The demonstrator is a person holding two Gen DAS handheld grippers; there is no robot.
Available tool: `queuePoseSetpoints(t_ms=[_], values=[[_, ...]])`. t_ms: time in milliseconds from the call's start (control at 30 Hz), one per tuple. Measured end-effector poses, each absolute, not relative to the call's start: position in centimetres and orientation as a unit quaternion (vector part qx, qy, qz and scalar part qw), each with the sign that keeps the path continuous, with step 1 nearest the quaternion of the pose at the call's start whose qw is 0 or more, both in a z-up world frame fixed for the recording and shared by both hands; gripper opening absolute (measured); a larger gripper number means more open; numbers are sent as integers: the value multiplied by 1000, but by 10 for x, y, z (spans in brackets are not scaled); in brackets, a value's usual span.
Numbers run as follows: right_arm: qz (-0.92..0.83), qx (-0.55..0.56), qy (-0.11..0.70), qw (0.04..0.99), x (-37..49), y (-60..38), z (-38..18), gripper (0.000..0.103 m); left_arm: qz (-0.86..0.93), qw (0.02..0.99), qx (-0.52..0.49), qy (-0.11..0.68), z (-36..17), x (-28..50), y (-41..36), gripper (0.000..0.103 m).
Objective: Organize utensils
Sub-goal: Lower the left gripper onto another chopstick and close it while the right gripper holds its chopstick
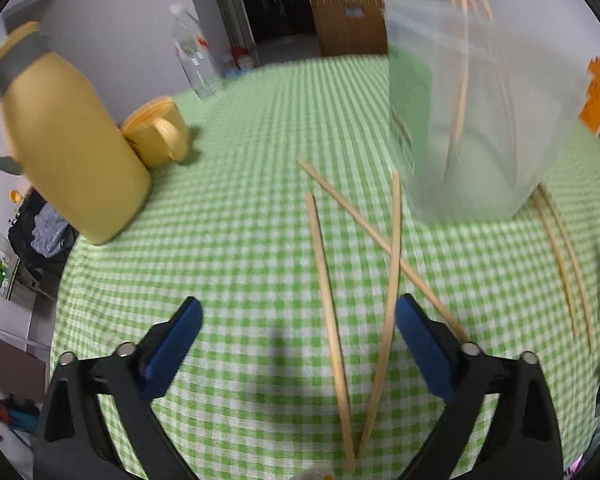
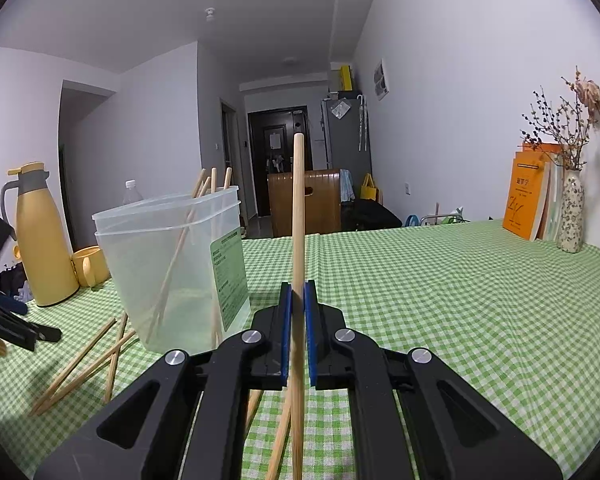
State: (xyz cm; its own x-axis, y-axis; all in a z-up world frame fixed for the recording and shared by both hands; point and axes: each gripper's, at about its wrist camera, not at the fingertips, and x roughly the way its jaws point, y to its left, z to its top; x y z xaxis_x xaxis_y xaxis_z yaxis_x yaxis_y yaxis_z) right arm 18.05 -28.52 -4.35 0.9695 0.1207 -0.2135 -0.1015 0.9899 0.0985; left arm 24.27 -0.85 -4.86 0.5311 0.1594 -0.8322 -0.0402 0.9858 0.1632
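A clear plastic container stands on the green checked tablecloth with several wooden chopsticks leaning inside it; it also shows in the left wrist view. My right gripper is shut on a single wooden chopstick, held nearly upright to the right of the container. My left gripper is open and empty, low over loose chopsticks lying crossed on the cloth in front of the container. More loose chopsticks lie left of the container in the right wrist view.
A yellow thermos jug and a yellow mug stand at the left, with a water bottle behind. Orange books and vases with dried flowers stand by the right wall.
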Motion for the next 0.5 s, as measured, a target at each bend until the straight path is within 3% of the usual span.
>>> queuePoseSetpoints(t_ms=[300,500], values=[[64,47,111,991,181,-287,-43,7,70,826,26,559,-84,277,1,65],[67,50,112,990,181,-288,-43,7,66,815,20,576,-95,287,6,58]])
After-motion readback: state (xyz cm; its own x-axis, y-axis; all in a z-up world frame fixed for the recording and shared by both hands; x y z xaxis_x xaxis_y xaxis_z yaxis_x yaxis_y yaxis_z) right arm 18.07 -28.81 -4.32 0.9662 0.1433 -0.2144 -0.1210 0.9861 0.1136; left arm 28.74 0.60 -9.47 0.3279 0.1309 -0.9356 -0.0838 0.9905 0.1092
